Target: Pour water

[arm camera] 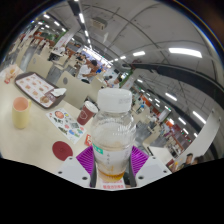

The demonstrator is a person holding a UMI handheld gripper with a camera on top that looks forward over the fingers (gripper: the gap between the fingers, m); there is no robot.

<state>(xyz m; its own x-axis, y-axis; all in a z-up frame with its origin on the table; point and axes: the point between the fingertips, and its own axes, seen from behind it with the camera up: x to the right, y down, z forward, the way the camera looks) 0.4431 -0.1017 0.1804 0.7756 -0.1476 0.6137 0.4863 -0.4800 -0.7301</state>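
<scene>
A clear plastic bottle [112,135] with a white cap and a yellowish liquid in its lower part stands upright between my fingers. My gripper [112,165] is shut on the bottle, with the purple pads [85,158] pressing on both of its sides. The bottle is lifted above the table [40,130]. A tall cup of yellow drink [20,111] stands on the table to the left. A red paper cup [86,114] sits just left of the bottle, behind it.
A tray with food items [38,90] lies on the table beyond the yellow cup. Papers and small printed cards [62,118] lie near the red cup. People sit at tables farther back in a large canteen hall.
</scene>
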